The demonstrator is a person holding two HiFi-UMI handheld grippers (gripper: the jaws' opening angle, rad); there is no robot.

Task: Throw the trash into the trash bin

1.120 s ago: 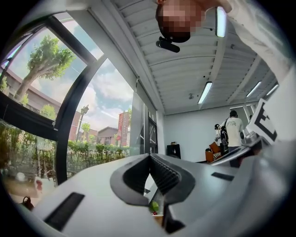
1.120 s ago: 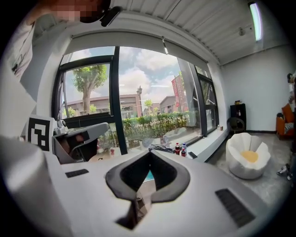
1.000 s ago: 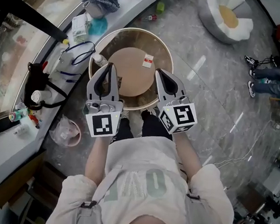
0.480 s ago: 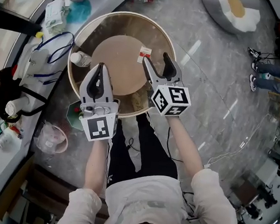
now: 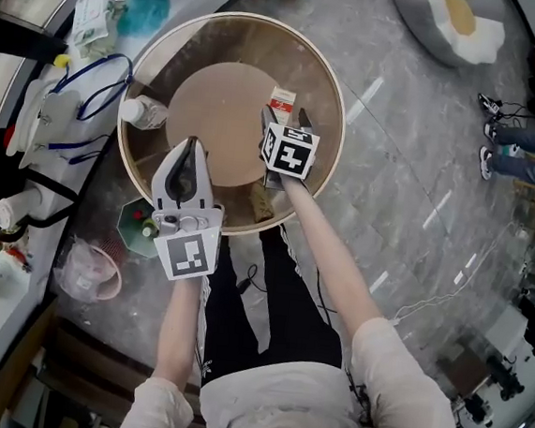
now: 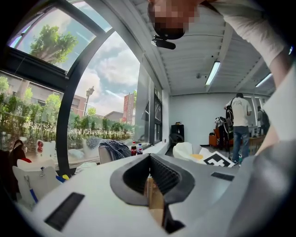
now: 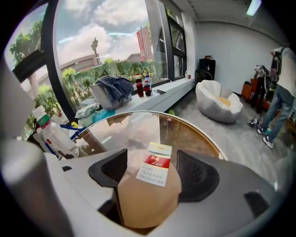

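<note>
Zero items are binned so far, judging by how things lie.

- Trash: one small red-and-white pack [image 7: 155, 163] lies flat on the round glass tabletop [image 5: 336, 83], near the middle, slightly toward the far side. It is not lifted.
- Right hand-held gripper [image 5: 284, 125]: tilted down over the pack. Its jaws have just been opening and stand spread wide. In the right gripper view the pack sits between them, with the pads clear of it on both sides, so there is no grip yet. Whether the tips touch the glass cannot be told.
- Left hand-held gripper [image 5: 191, 149]: jaws pressed together with nothing in them. It hangs over the near part of the tabletop, well apart from the pack.
- Bottle [image 5: 144, 112]: lies on the tabletop's left edge, untouched. It may count as trash too, but that cannot be settled from here.
- Bin [image 5: 91, 271]: a pinkish tub with a clear liner stands on the floor to the left of the tabletop, beside the person. I take this as the target. Its contents are too small to read.

Status: approach phase of the first pick. What is left is to close on the pack, lift it, carry it left and down to the bin, and release it. After that, possibly the bottle.

Risk note: the pack is flat on smooth glass and may slide when pinched.
</note>
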